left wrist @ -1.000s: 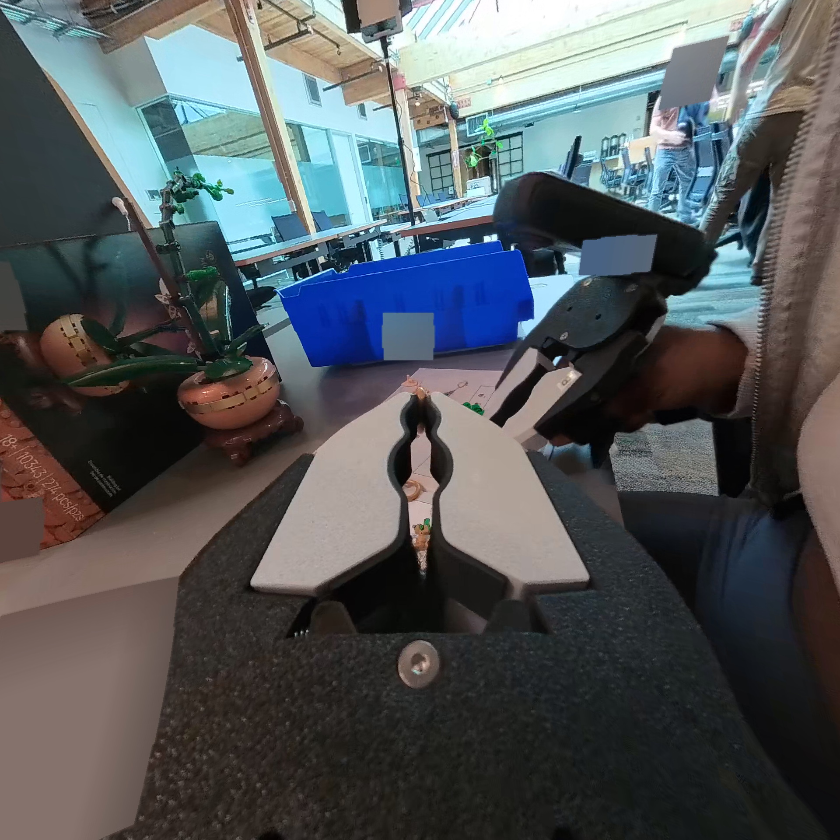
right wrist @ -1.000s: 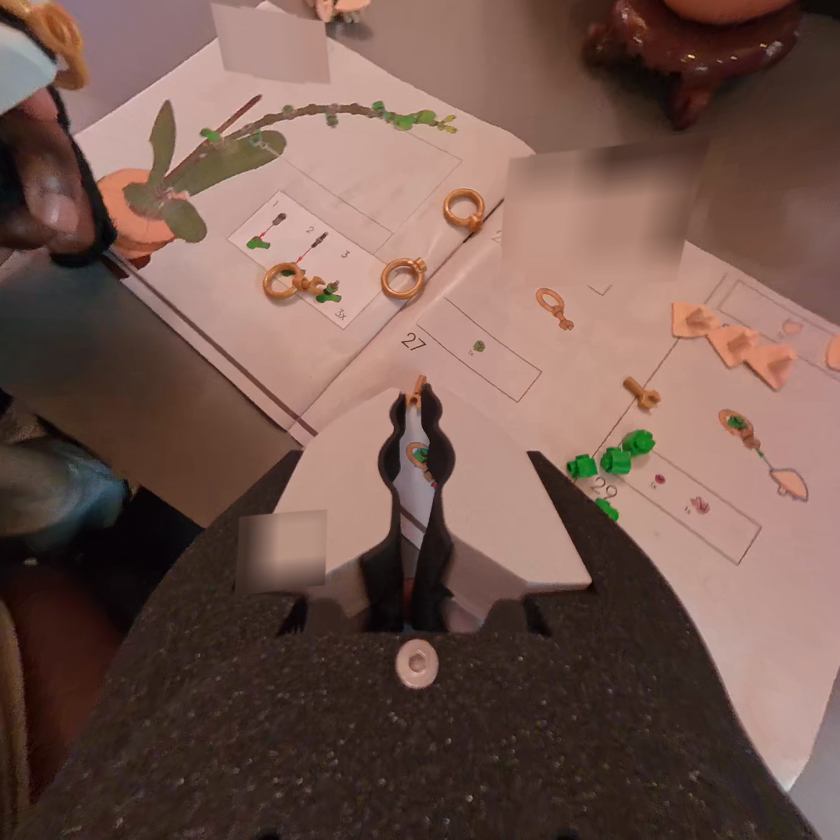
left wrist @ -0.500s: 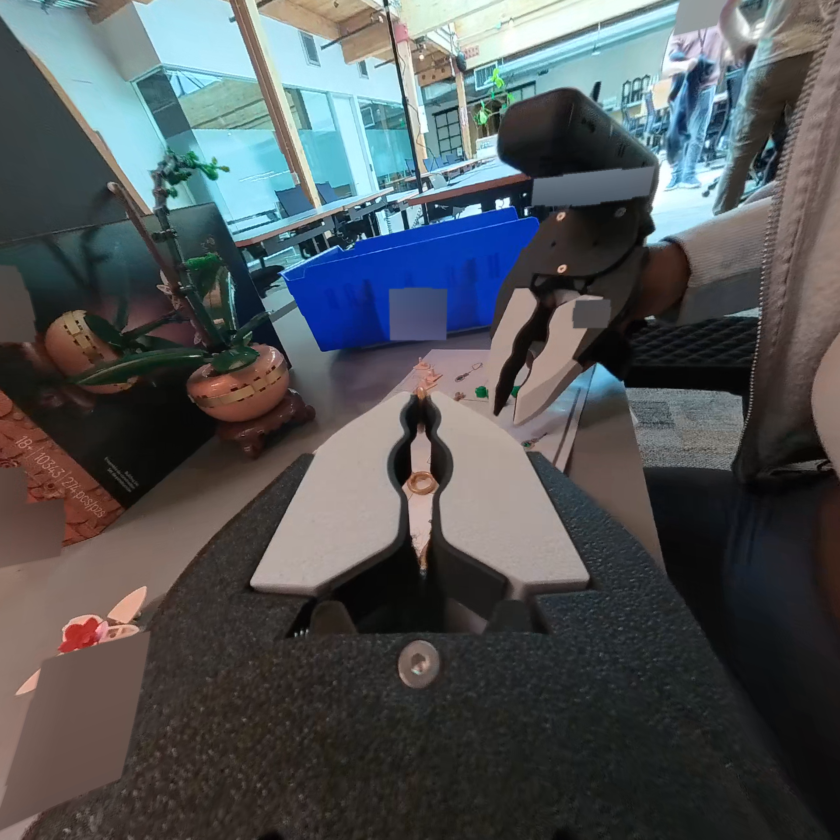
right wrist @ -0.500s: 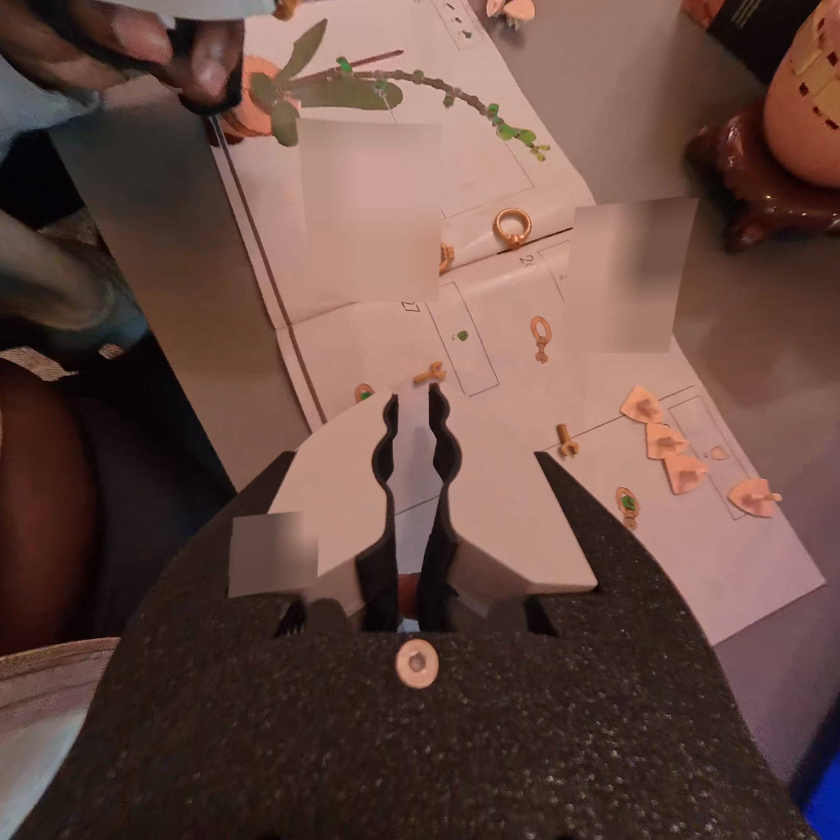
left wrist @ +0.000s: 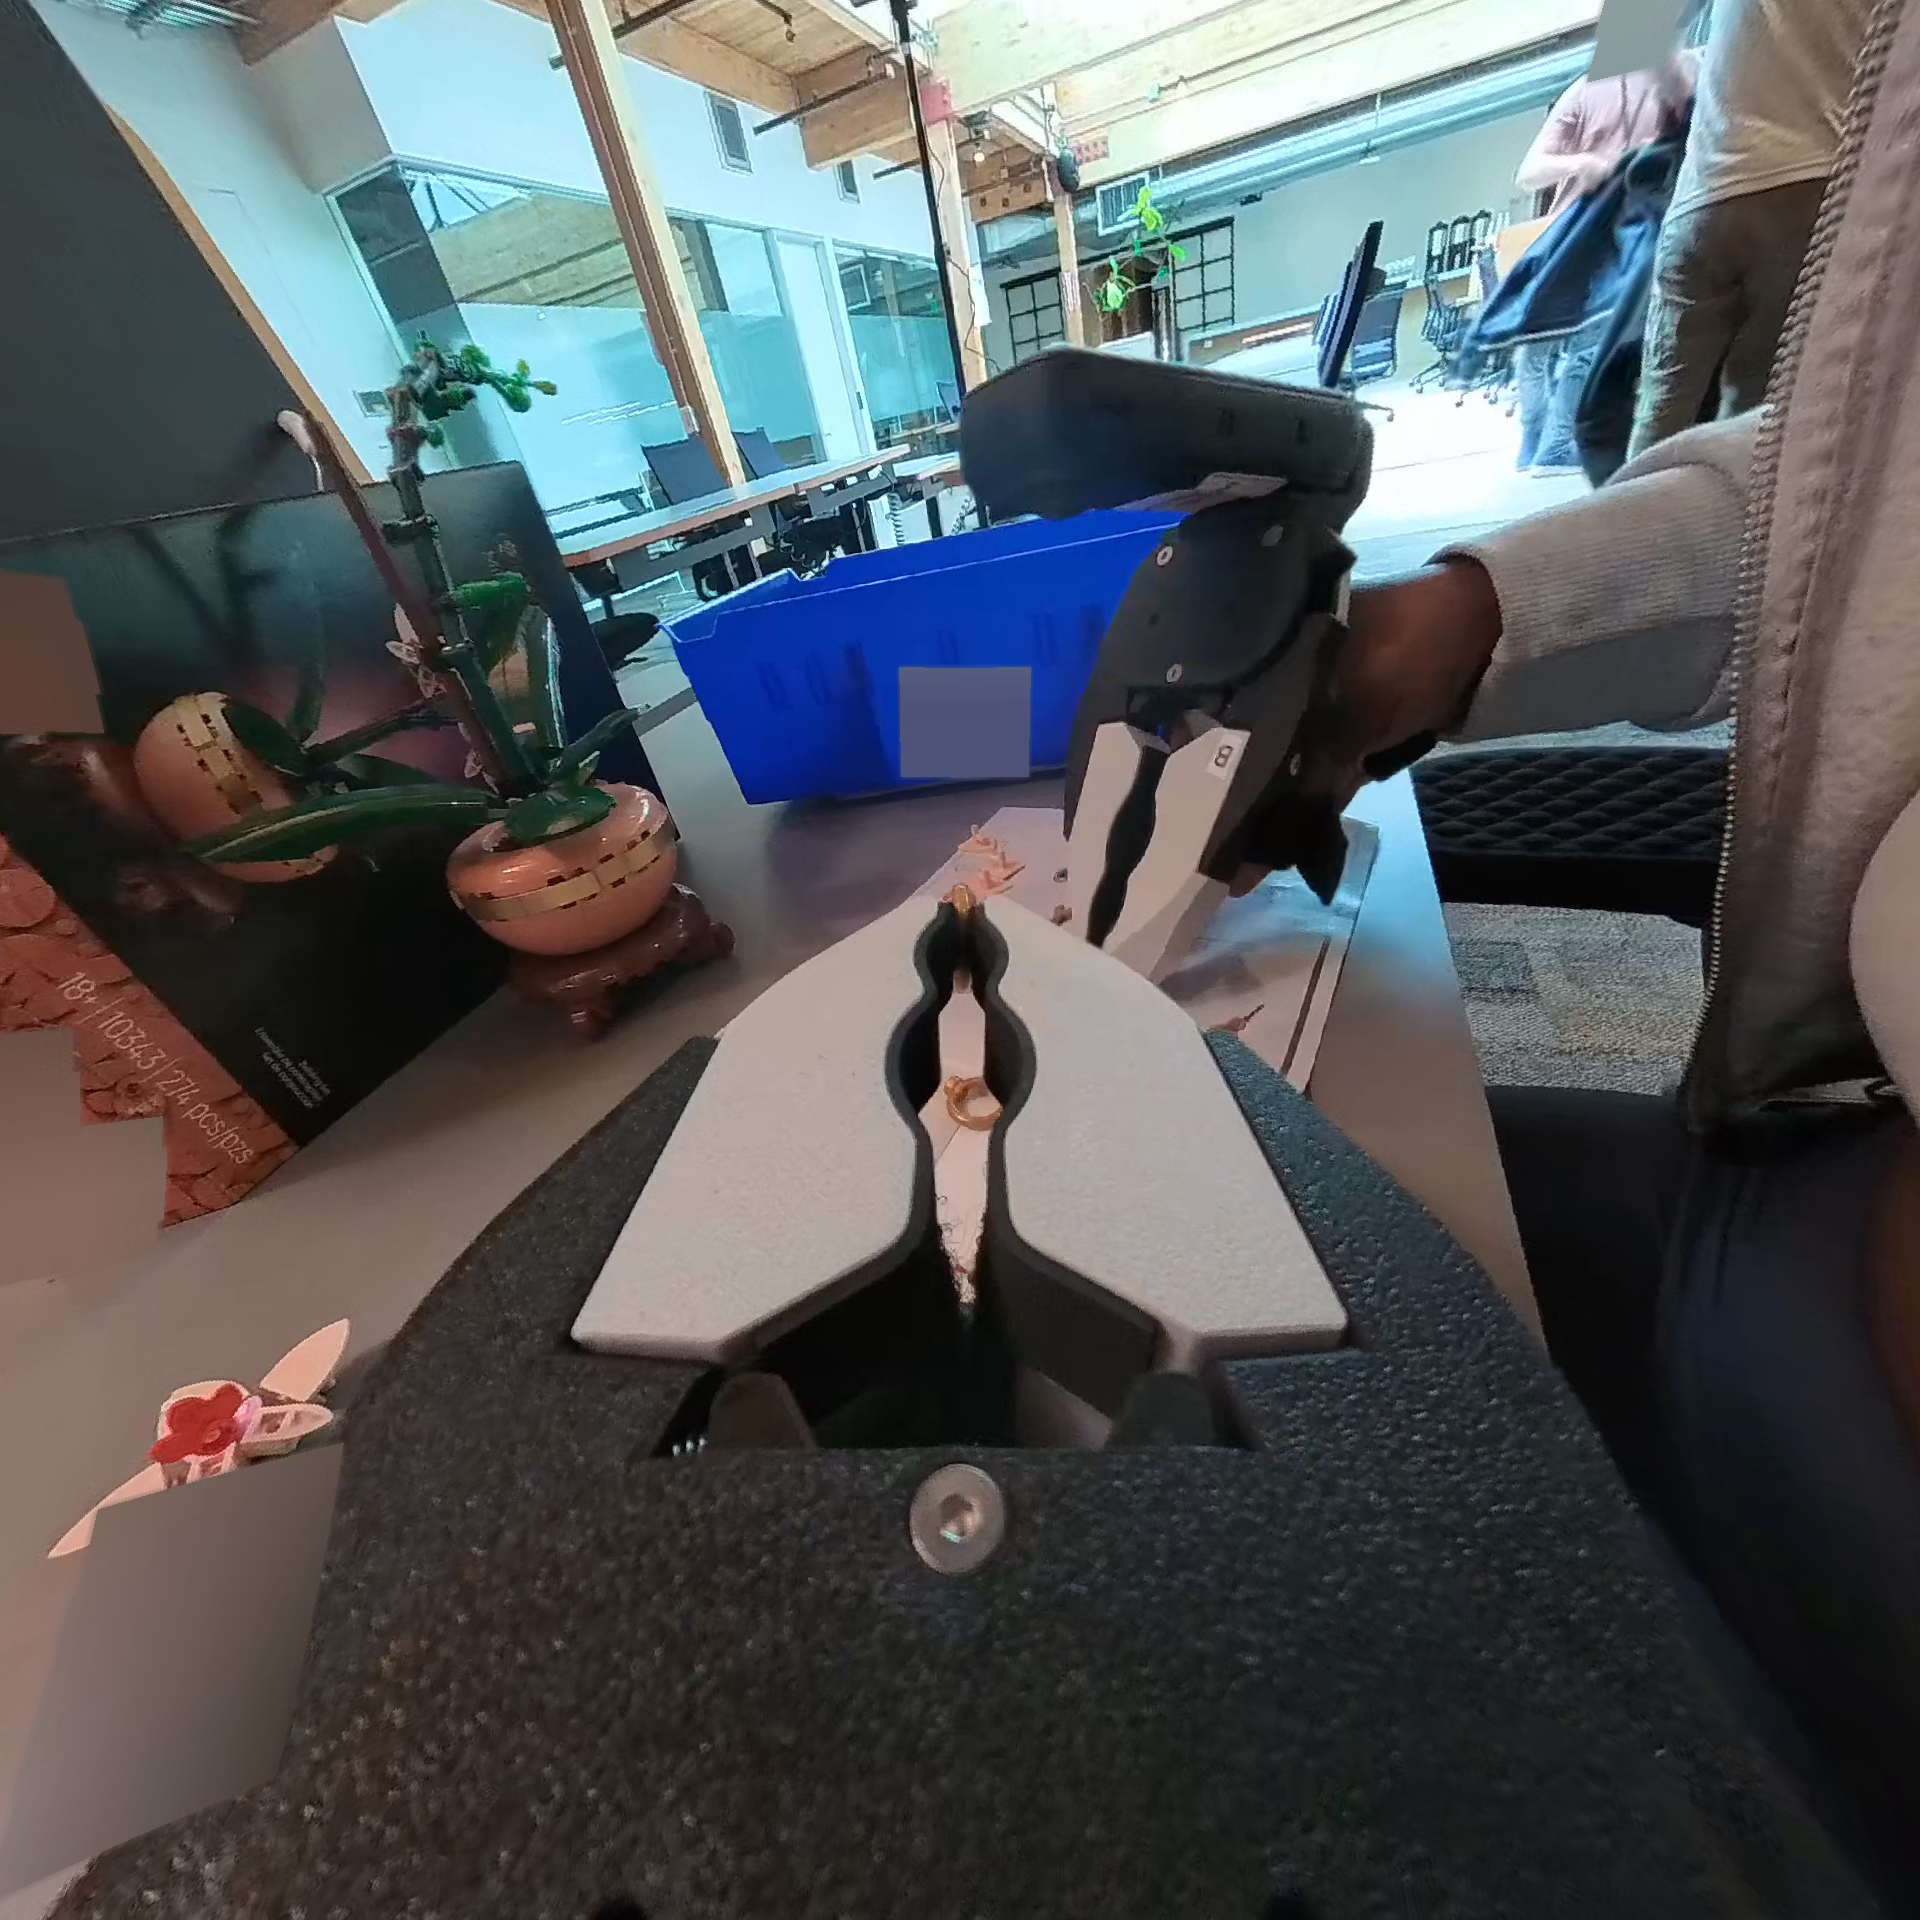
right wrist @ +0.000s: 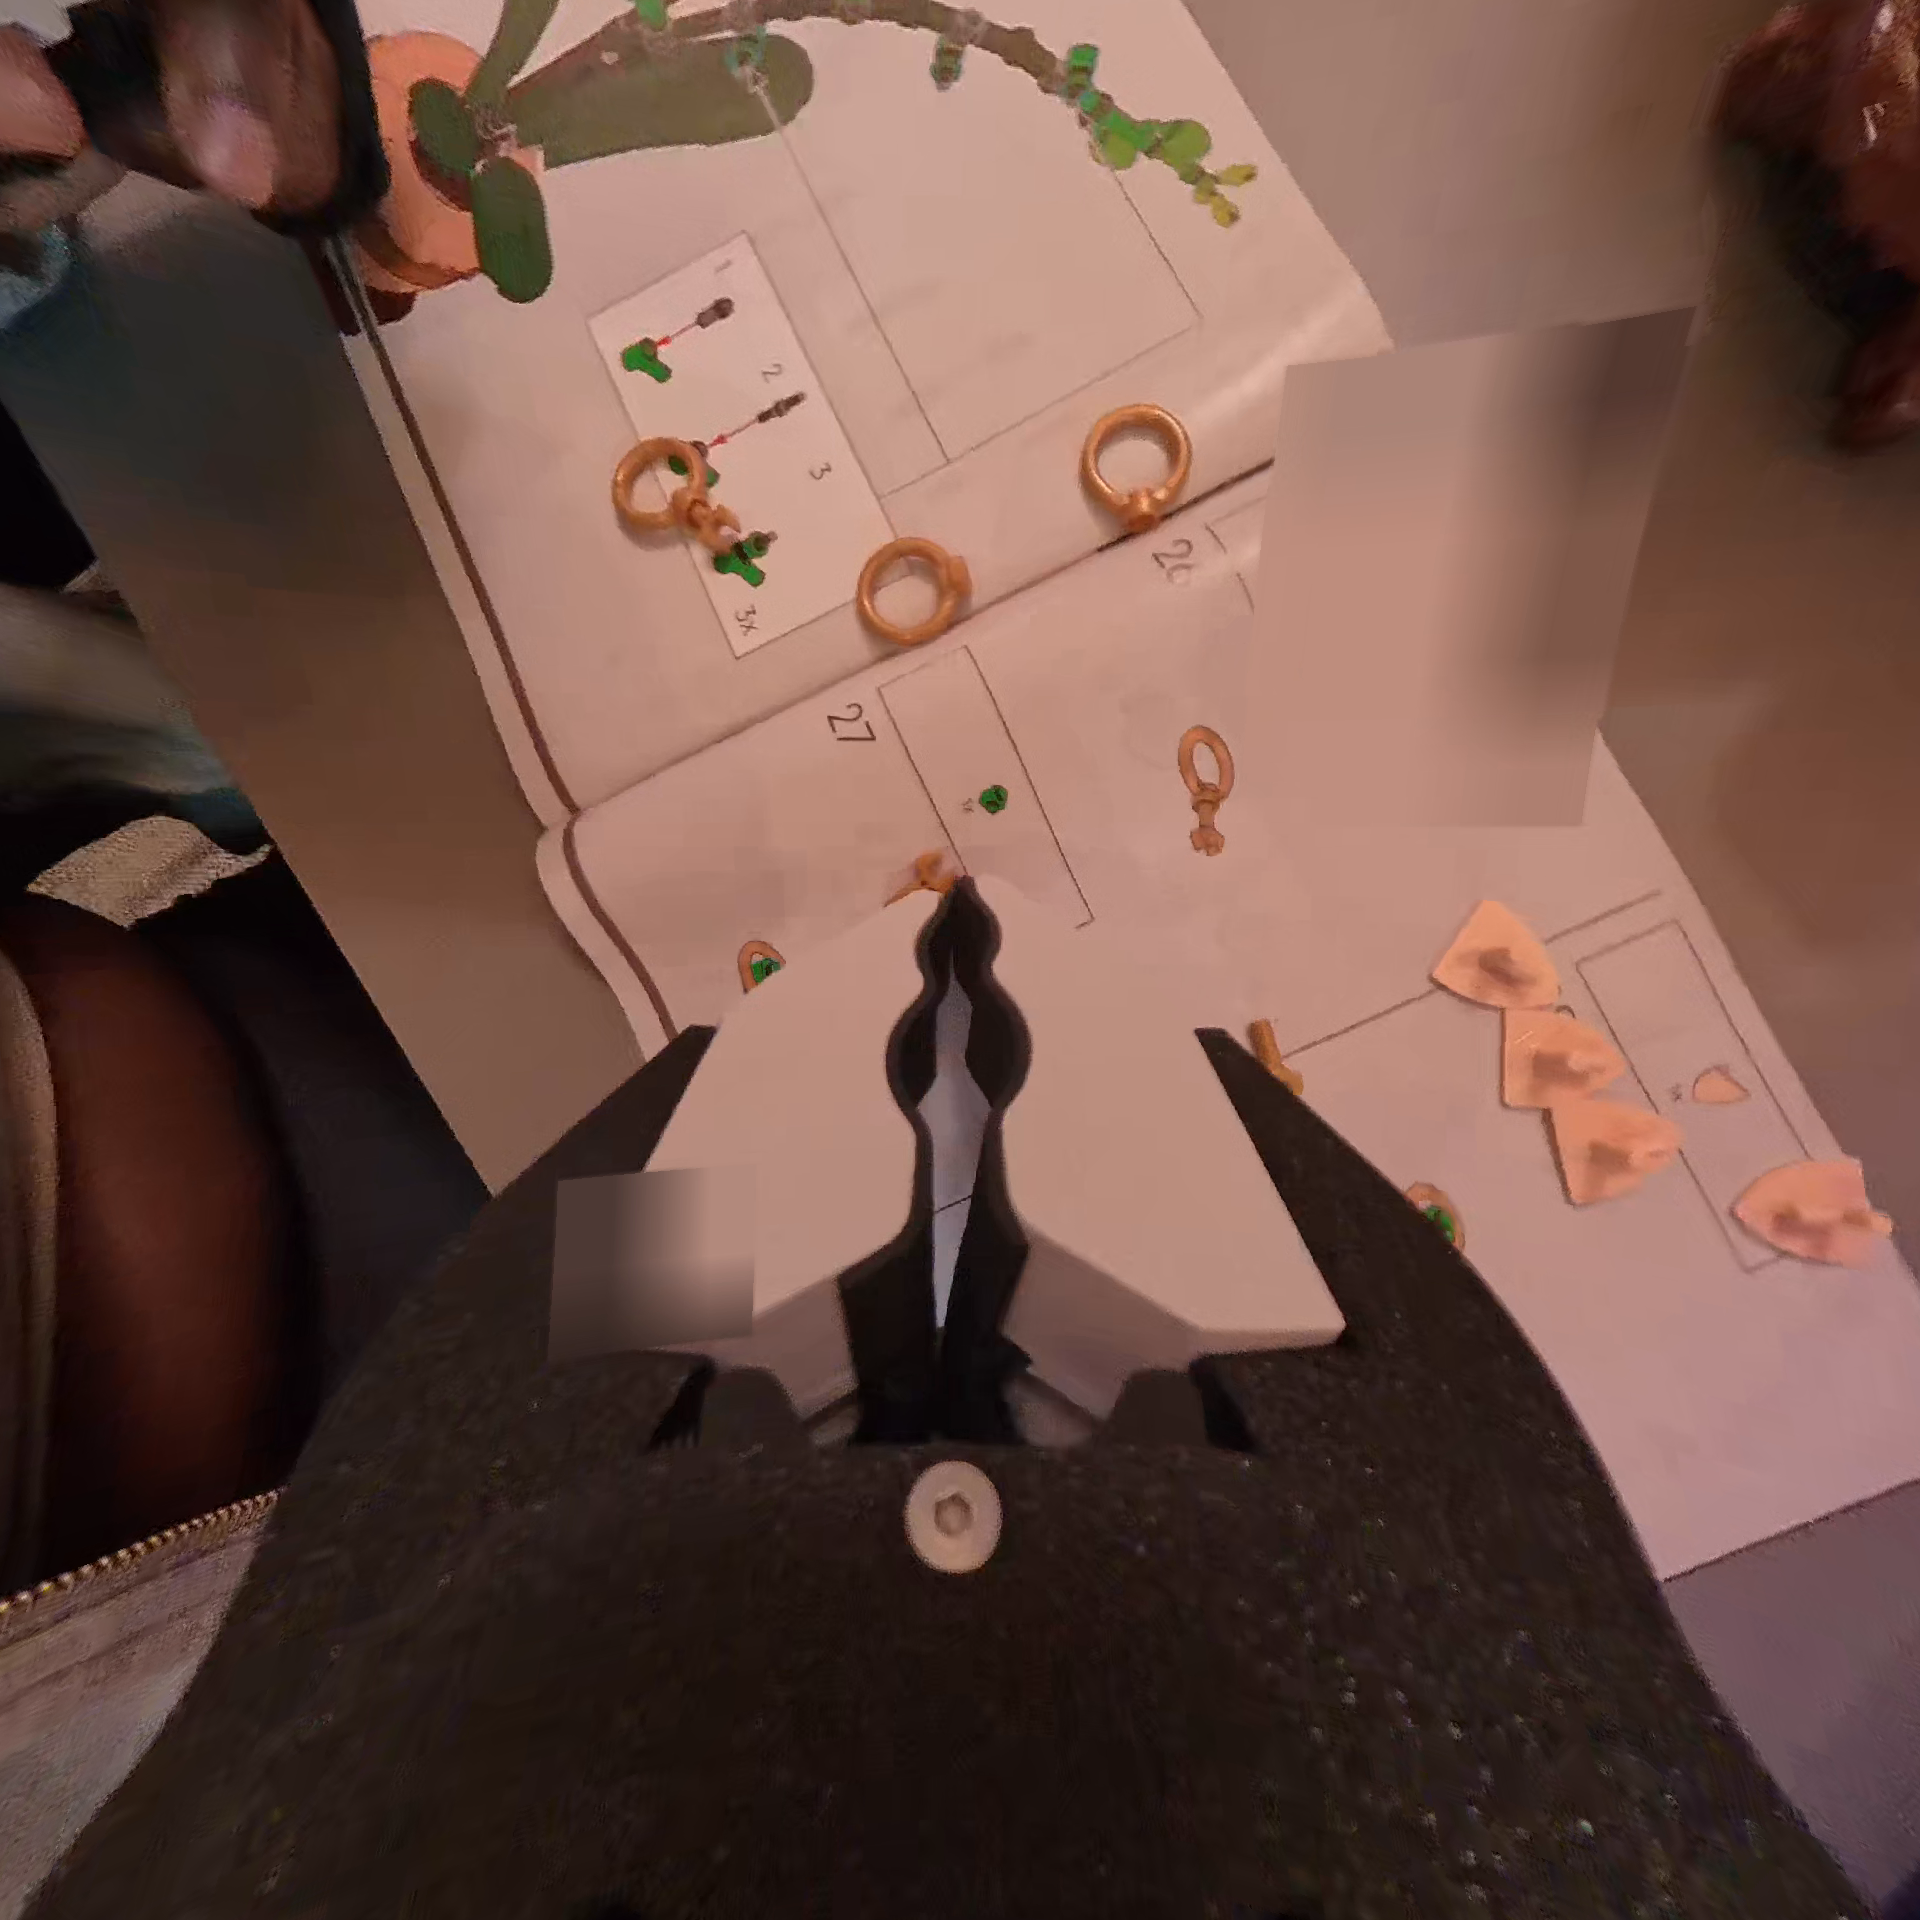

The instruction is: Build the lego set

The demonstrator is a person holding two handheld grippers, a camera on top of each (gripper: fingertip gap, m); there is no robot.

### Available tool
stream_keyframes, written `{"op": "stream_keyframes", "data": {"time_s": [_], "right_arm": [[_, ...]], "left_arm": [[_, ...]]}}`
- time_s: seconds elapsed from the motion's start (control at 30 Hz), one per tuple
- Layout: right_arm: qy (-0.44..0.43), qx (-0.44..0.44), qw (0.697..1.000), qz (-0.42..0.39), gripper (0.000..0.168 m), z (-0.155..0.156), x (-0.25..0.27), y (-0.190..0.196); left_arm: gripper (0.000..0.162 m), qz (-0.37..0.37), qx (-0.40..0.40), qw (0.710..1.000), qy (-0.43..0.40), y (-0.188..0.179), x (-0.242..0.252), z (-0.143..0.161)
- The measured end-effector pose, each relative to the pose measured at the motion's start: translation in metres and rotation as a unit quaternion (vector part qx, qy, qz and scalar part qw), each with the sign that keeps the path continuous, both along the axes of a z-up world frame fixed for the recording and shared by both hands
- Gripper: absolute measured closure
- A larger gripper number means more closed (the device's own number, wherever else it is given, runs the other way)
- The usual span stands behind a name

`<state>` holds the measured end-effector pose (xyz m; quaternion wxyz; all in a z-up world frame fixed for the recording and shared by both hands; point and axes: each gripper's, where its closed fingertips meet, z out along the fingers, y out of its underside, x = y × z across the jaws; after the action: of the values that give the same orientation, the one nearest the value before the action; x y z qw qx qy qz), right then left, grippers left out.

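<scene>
Works at the instruction booklet (right wrist: 1039,312), spread open along the desk (left wrist: 520,1091) edge nearest the lap. Points the right gripper (right wrist: 958,891) steeply down at the lower page, jaws together at the tips, with only the wavy hollows behind them open. Meets the small gold pin (right wrist: 923,875) there: touching the left fingertip and jutting out leftward, long axis roughly across the line of the fingers rather than along it; cannot tell whether nipped or merely touched. Holds the left gripper (left wrist: 958,909) low and nearly level above the desk, jaws clamped on a second tiny gold piece (left wrist: 960,902) at the very tips, somewhat short of the right gripper's tips. Shows three gold rings (right wrist: 912,590) loose around the booklet's fold, beyond the right tips, and pink petals (right wrist: 1558,1060) toward the page's right edge. Probably calls next for a sure hold on the pin by the right gripper, clearly the nearer one, then a turn to line its axis up with the left-held piece.
</scene>
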<state>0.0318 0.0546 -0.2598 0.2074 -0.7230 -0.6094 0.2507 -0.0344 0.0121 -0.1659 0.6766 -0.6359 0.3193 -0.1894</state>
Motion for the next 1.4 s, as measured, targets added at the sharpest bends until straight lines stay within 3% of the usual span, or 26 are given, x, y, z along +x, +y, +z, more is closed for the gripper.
{"op": "stream_keyframes", "data": {"time_s": [0.43,0.53,0.6,0.7,0.83,0.93,1.13,1.4], "right_arm": [[0.033,-0.005,0.998,0.059,0.163,0.007,-0.044,-0.028],[0.016,0.009,0.990,0.137,0.160,0.012,-0.035,-0.033],[-0.020,0.060,0.970,0.237,0.154,0.015,-0.029,-0.033],[-0.025,0.161,0.902,0.400,0.147,0.021,-0.035,-0.026],[0.015,0.169,0.817,0.552,0.150,0.026,-0.049,-0.036],[-0.015,0.169,0.771,0.614,0.147,0.016,-0.048,-0.030],[-0.043,0.149,0.725,0.671,0.147,0.008,-0.050,-0.029],[-0.039,0.152,0.703,0.694,0.151,0.006,-0.054,-0.035]], "left_arm": [[0.160,0.016,-0.008,1.000,-0.022,0.001,-0.013,0.003],[0.160,0.015,-0.007,1.000,-0.021,0.000,-0.012,0.003],[0.160,0.012,-0.005,1.000,-0.021,-0.001,-0.012,0.003],[0.160,0.007,0.002,1.000,-0.025,-0.002,-0.011,0.005],[0.160,0.005,0.010,0.999,-0.042,-0.003,-0.014,0.010],[0.161,0.012,0.016,0.999,-0.032,-0.002,-0.016,0.009],[0.161,0.019,0.018,0.999,-0.026,-0.003,-0.019,0.008],[0.160,0.021,0.017,0.999,-0.032,-0.003,-0.021,0.008]]}}
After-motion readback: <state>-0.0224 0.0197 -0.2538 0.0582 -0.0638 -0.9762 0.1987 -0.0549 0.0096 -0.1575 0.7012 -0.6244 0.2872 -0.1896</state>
